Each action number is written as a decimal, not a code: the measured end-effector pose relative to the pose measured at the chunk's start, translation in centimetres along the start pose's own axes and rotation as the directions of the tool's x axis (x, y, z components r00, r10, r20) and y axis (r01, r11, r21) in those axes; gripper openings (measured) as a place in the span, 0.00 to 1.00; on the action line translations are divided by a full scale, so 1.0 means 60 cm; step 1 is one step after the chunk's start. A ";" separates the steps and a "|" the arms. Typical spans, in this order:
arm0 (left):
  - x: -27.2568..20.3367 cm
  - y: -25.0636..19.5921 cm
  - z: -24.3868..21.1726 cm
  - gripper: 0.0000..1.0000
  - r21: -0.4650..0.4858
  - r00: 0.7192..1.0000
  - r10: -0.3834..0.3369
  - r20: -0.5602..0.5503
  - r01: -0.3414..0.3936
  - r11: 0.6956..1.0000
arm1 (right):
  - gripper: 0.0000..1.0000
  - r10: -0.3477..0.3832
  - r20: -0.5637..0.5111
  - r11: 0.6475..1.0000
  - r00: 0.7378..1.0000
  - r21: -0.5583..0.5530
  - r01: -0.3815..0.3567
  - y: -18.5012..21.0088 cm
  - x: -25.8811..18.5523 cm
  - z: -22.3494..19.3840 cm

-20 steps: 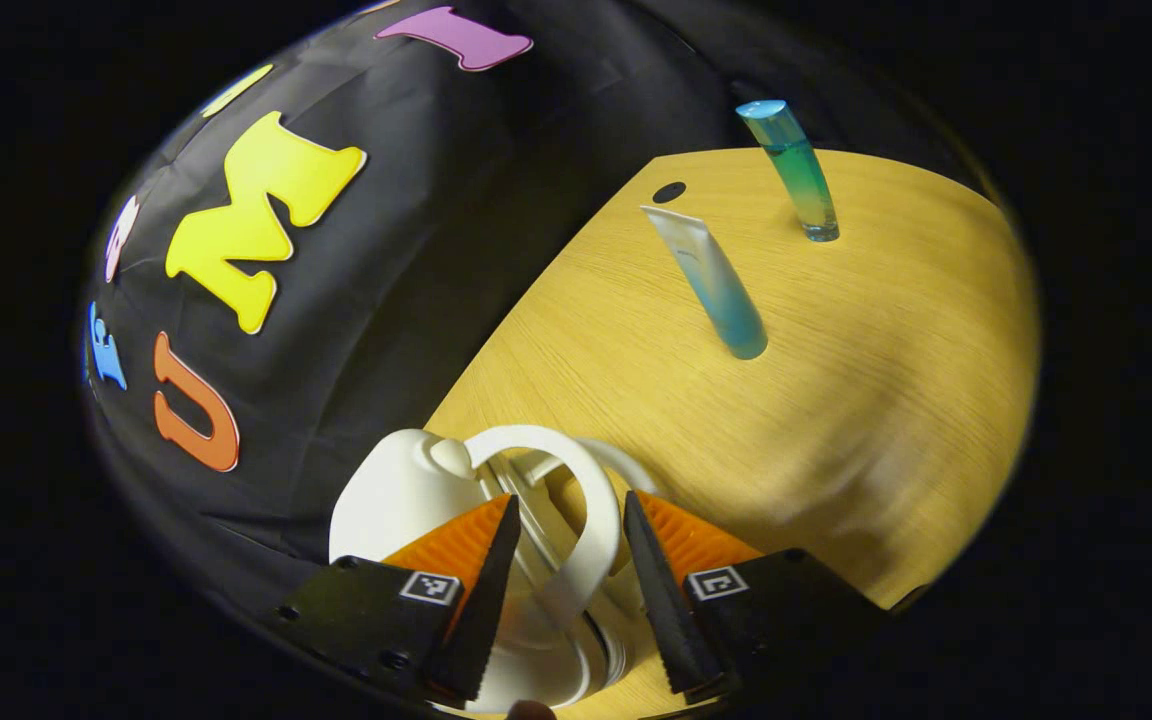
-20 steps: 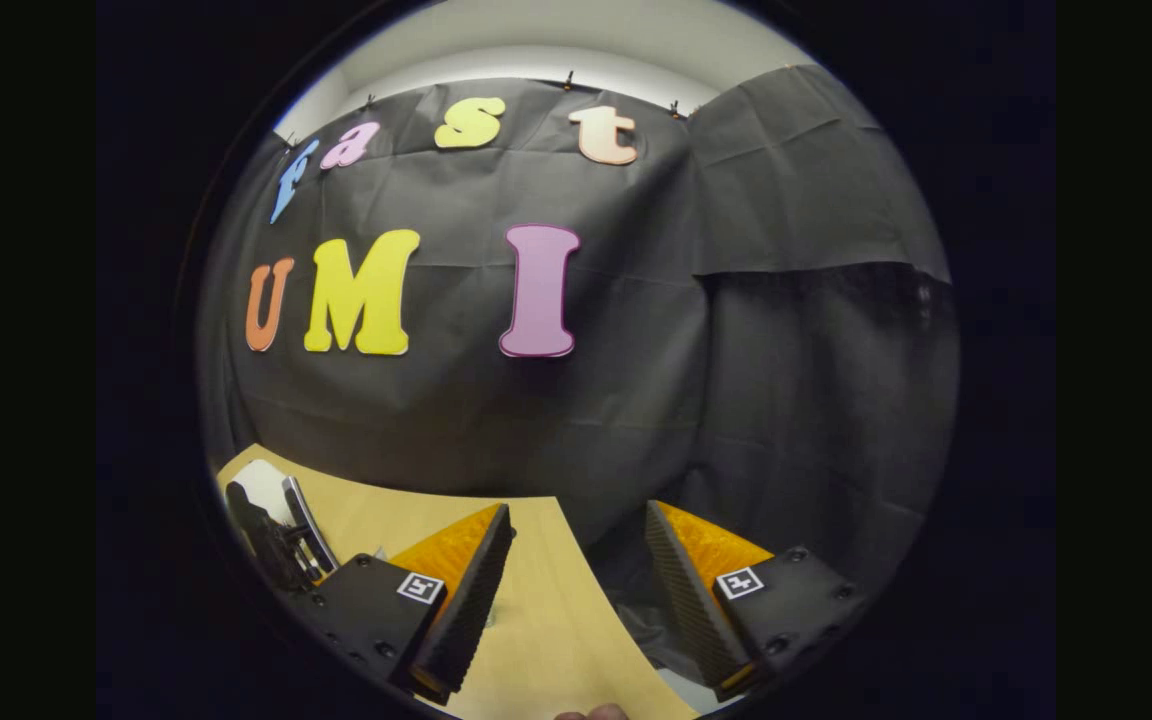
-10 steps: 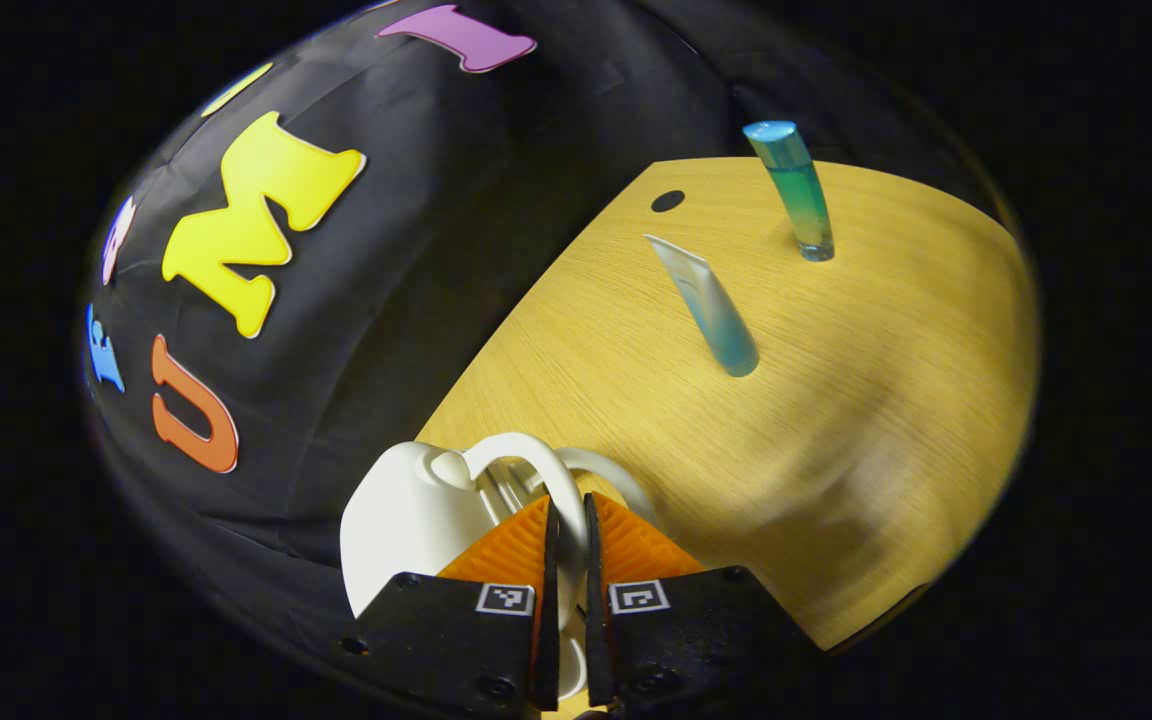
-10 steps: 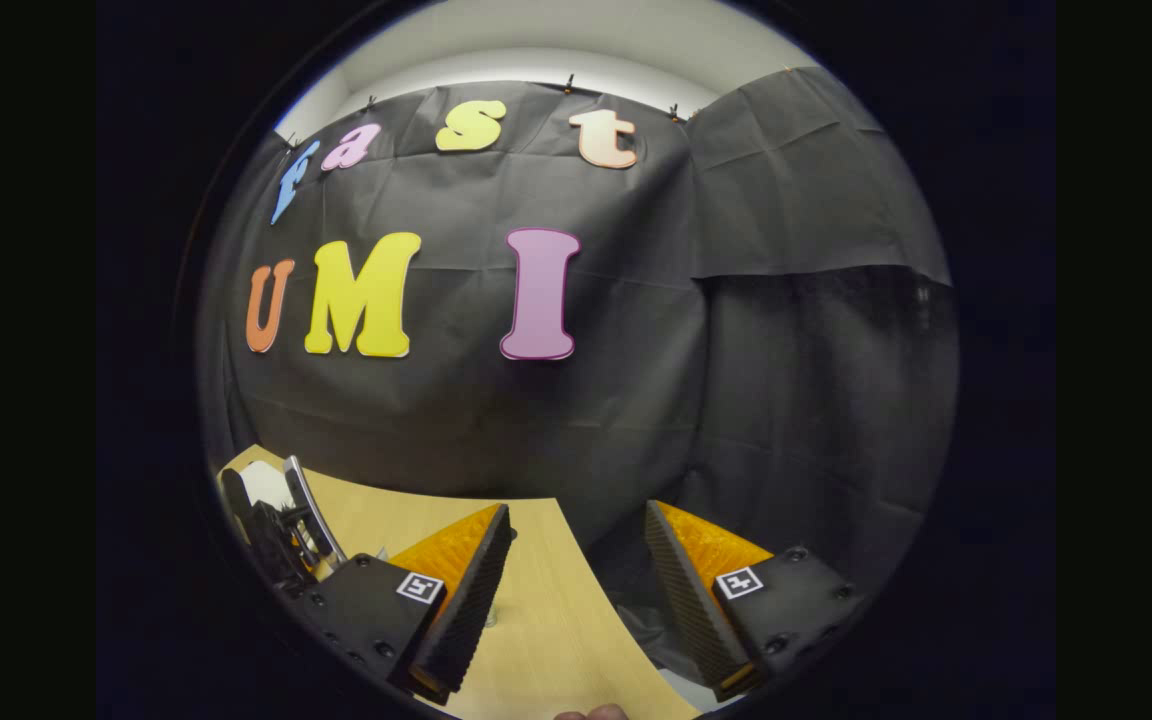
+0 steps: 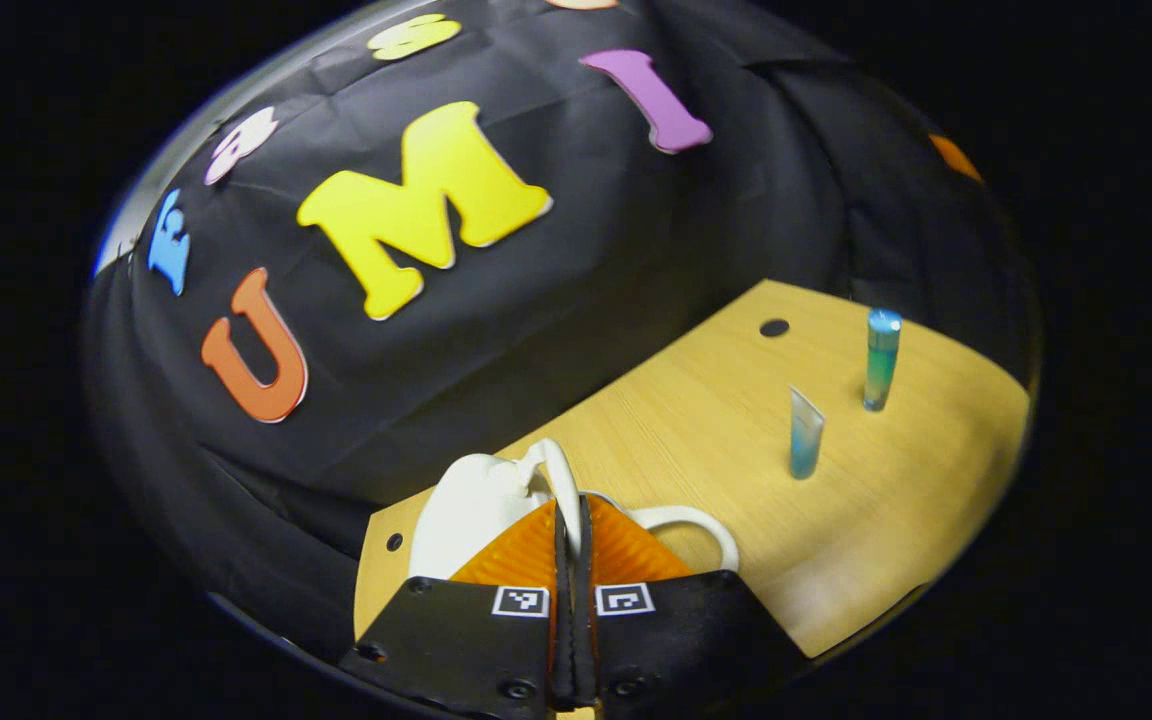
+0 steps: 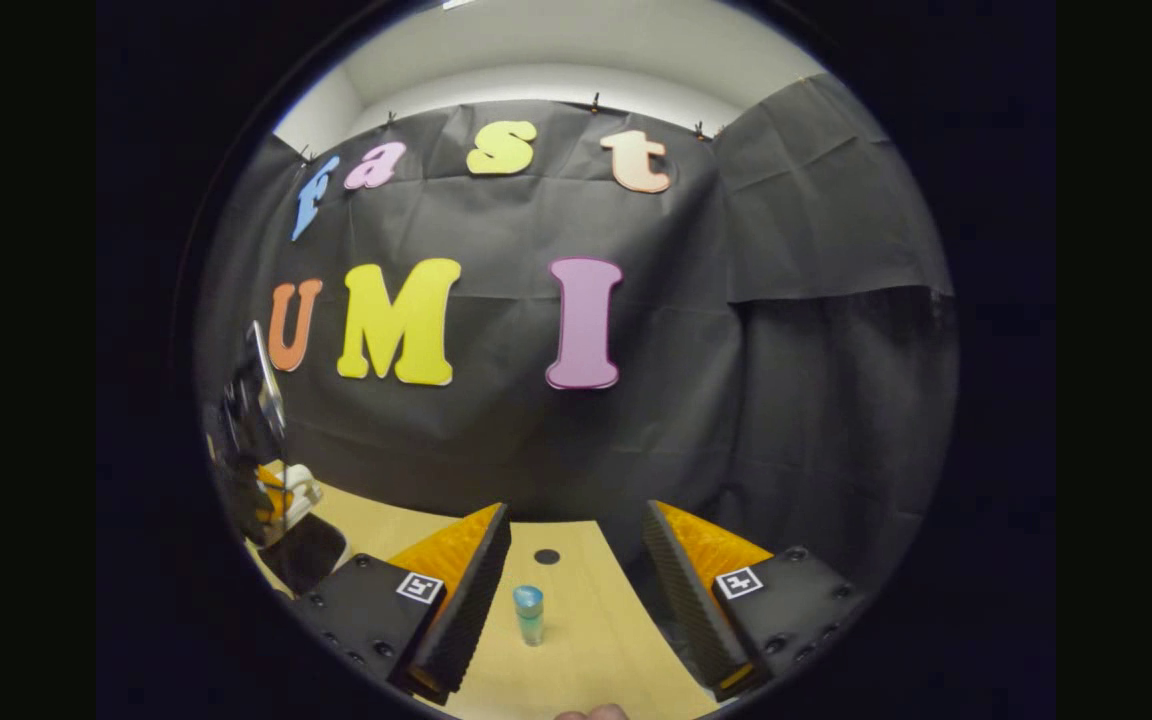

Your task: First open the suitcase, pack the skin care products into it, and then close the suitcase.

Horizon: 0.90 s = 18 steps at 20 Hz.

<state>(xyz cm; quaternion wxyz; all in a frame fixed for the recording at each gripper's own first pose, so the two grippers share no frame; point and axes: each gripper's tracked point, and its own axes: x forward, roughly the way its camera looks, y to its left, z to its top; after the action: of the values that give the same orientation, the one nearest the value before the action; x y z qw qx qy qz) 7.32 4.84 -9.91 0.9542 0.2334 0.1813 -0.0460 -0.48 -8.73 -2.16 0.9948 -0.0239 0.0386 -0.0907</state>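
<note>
In the left gripper view, my left gripper (image 5: pixel 571 512) is shut on a thin white handle (image 5: pixel 558 468) of the white suitcase (image 5: pixel 466 505), which sits at the near left of the wooden table (image 5: pixel 696 430). A second white handle loop (image 5: pixel 698 520) lies to the right of the fingers. Farther right stand a blue tube (image 5: pixel 804 435) and a blue-green bottle (image 5: pixel 881 360), both upright. In the right gripper view, my right gripper (image 6: pixel 576 590) is open over the table with the bottle (image 6: pixel 528 613) standing between and beyond its fingers, untouched. The left gripper (image 6: pixel 271 495) on the suitcase (image 6: pixel 301 485) appears at far left.
A small dark round hole (image 5: pixel 774 327) marks the table near its far edge, also the hole (image 6: pixel 546 556) behind the bottle. The black cloth wall hangs close behind the table. Bare wood lies between the suitcase and the two products.
My left gripper went from open around the handle to shut on it, then its view swung up and back. The right gripper shifted, bringing the bottle and hole into its view.
</note>
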 end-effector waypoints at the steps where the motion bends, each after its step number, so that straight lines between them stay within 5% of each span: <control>1: -0.012 0.043 0.011 0.03 -0.039 0.999 0.017 0.030 -0.016 0.999 | 0.80 0.015 0.007 1.000 1.000 0.000 -0.015 0.015 0.002 0.009; 5: -0.038 0.219 0.002 0.03 -0.160 0.990 0.116 0.081 -0.102 0.982 | 0.80 0.061 0.027 0.998 0.998 0.002 -0.061 0.063 0.003 0.030; 10: -0.043 0.419 -0.124 0.03 -0.279 0.963 0.268 0.037 -0.247 0.928 | 0.80 0.094 0.024 0.995 0.995 -0.023 -0.093 0.112 -0.006 0.036; 15: -0.001 0.521 -0.319 0.03 -0.380 0.947 0.307 -0.095 -0.320 0.868 | 0.80 0.096 0.021 0.992 0.995 -0.083 -0.094 0.138 -0.018 0.042; 18: 0.043 0.522 -0.445 0.03 -0.472 0.939 0.262 -0.224 -0.340 0.814 | 0.79 0.078 0.011 0.990 0.997 -0.119 -0.077 0.138 -0.027 0.037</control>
<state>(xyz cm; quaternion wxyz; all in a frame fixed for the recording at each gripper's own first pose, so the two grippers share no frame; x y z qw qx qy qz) 6.44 44.94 -19.43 0.9606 0.0049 0.2181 0.1723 -0.39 -0.24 -0.28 0.9947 -0.0819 0.0370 -0.0494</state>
